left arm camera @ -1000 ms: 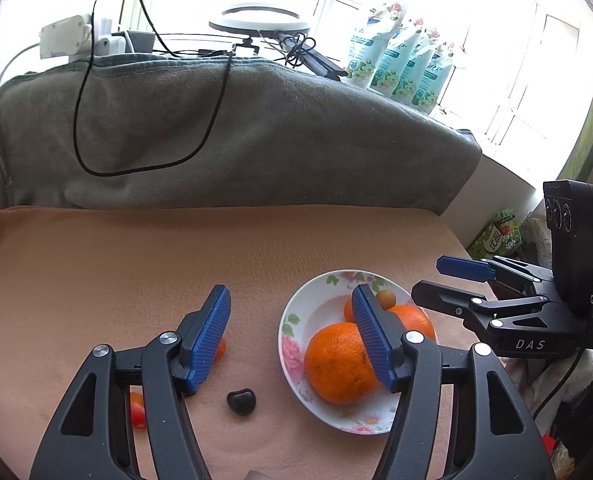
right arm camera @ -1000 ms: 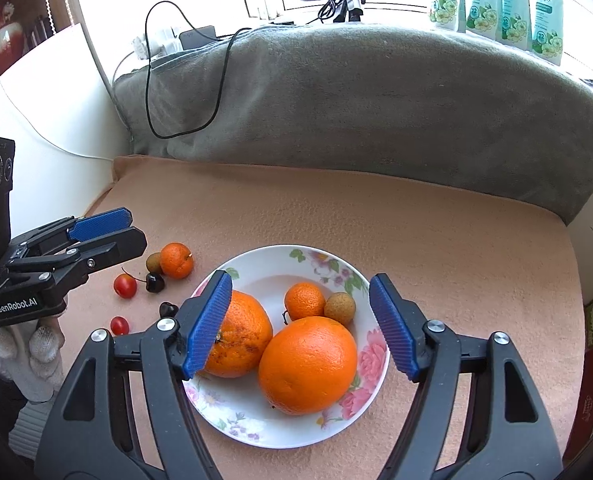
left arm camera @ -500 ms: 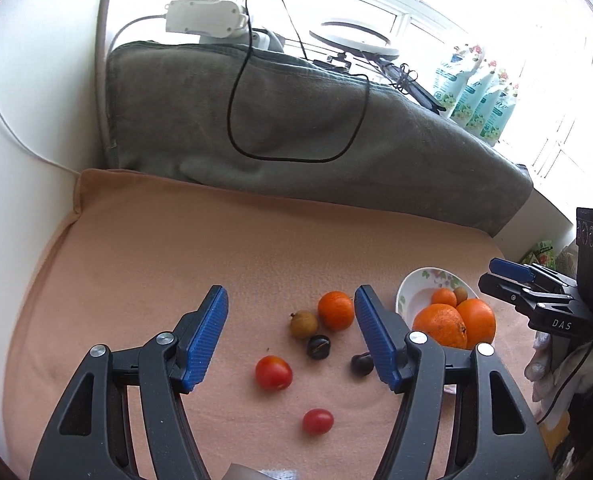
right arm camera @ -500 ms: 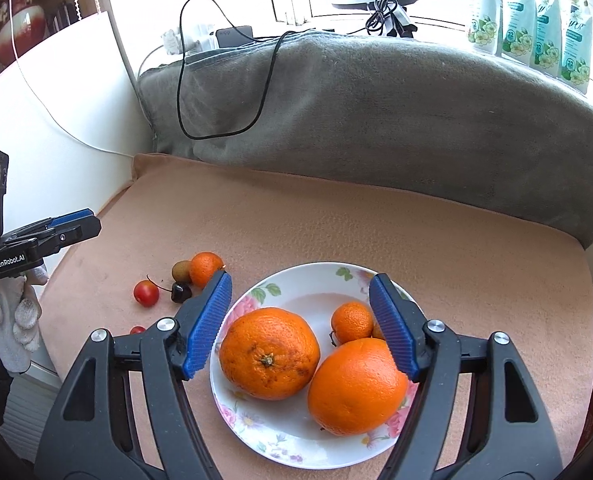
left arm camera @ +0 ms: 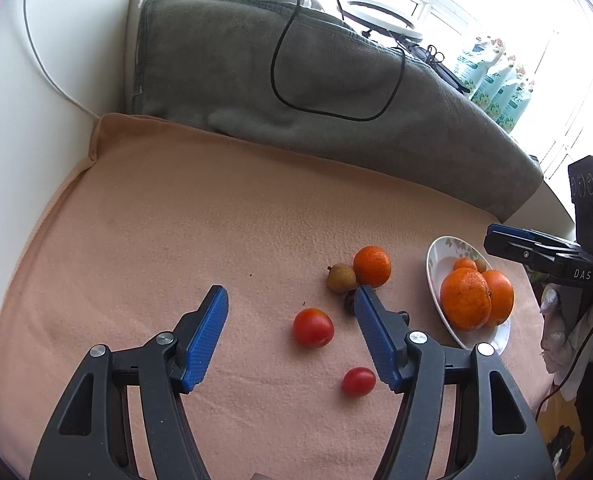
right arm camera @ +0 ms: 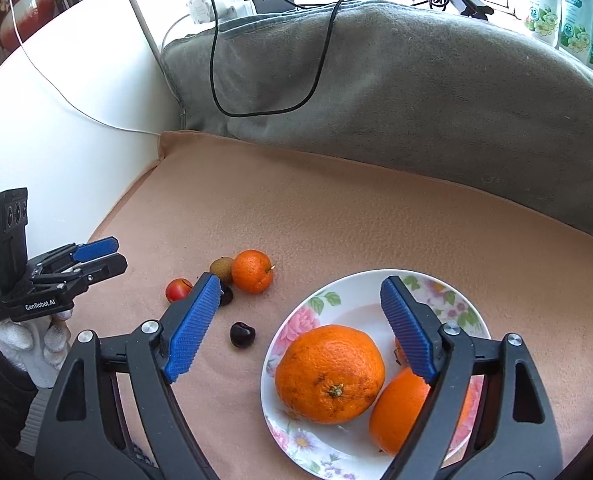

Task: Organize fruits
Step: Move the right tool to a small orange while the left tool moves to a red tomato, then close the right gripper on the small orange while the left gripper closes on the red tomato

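A floral plate (right arm camera: 448, 300) (left arm camera: 436, 256) holds two big oranges (right arm camera: 330, 374) (left arm camera: 465, 299), a small mandarin and a brown longan. Loose on the peach cloth lie a mandarin (left arm camera: 372, 266) (right arm camera: 252, 271), a longan (left arm camera: 341, 278), two red cherry tomatoes (left arm camera: 313, 327) (left arm camera: 358, 381) and dark cherries (right arm camera: 242, 334). My left gripper (left arm camera: 290, 332) is open and empty, with the larger tomato between its fingers' line. My right gripper (right arm camera: 298, 326) is open and empty above the plate's left rim. Each gripper shows in the other's view (right arm camera: 96, 256) (left arm camera: 512, 238).
A grey blanket roll (left arm camera: 316, 92) with a black cable (left arm camera: 292, 60) bounds the back of the cloth. A white wall (left arm camera: 36, 100) stands on the left. Bottles (left arm camera: 492, 76) and a ring light (left arm camera: 380, 12) sit on the windowsill behind. The cloth's right edge drops off past the plate.
My left gripper has swung left, away from the plate, toward the loose small fruits. My right gripper has drifted right and nearer the plate. Both stay open.
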Demonstrator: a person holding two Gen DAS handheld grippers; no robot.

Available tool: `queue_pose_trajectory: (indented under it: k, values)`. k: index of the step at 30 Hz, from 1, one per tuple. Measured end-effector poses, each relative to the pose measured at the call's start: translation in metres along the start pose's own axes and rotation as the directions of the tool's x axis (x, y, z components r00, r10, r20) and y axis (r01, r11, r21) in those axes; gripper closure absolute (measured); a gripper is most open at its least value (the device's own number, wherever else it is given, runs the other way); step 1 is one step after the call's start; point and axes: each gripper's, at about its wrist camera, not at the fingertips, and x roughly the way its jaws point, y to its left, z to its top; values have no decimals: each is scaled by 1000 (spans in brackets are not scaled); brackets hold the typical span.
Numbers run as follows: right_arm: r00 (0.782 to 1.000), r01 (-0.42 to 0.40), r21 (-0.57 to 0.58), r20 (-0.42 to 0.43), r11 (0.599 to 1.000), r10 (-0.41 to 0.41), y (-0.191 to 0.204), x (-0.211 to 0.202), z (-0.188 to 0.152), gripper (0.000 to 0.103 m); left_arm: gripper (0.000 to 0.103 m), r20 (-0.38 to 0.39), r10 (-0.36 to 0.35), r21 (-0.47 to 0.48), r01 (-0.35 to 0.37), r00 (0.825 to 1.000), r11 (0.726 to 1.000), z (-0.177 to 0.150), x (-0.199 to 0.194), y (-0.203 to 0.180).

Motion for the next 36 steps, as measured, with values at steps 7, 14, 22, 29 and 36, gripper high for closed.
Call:
queue_pose_trajectory:
  k: [7, 14, 22, 29, 36]
  values:
    - [997, -48, 4, -59, 999, 48, 10, 21, 11, 18, 38, -32, -32, -9, 32, 999, 999, -12, 6, 3]
    - [990, -83, 41, -110, 996, 87, 12, 46, 21, 18, 40, -62, -49, 10, 49, 997, 999, -21, 15, 0]
    - [982, -83, 20, -166, 996, 85, 23, 72, 26, 18, 52, -93, -73, 18, 75, 993, 997, -26, 28, -2]
    - [975, -90, 18, -203, 996, 92, 28, 93, 28, 24, 52, -116, -85, 19, 87, 990, 996, -30, 36, 0]
    - [966, -91, 3, -242, 996, 89, 35, 109, 26, 33, 52, -118, -97, 32, 101, 988, 994, -29, 41, -6]
